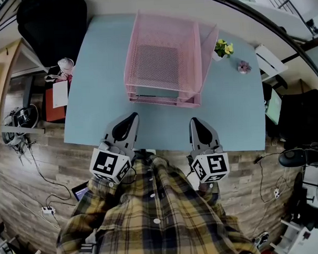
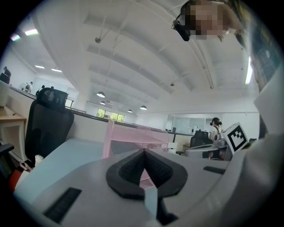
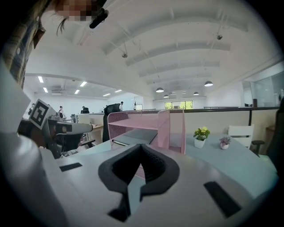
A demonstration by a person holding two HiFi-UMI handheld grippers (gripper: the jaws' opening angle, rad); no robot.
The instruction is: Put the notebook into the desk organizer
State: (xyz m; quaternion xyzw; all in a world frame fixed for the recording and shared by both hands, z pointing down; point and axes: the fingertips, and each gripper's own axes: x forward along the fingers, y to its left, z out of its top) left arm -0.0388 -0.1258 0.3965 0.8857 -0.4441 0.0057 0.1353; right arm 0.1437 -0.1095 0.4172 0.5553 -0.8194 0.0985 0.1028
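Note:
A pink mesh desk organizer stands at the middle back of the pale blue table. A grey notebook lies flat inside it, seen through the mesh. In the right gripper view the notebook rests on a lower tier of the organizer. My left gripper and right gripper hover side by side over the table's front edge, short of the organizer. Both are shut with nothing between the jaws, as the left gripper and right gripper show in their own views.
A small pot of yellow flowers and a tiny purple plant stand right of the organizer. A black office chair is at the table's far left corner, a white chair at its right. Cables lie on the wooden floor.

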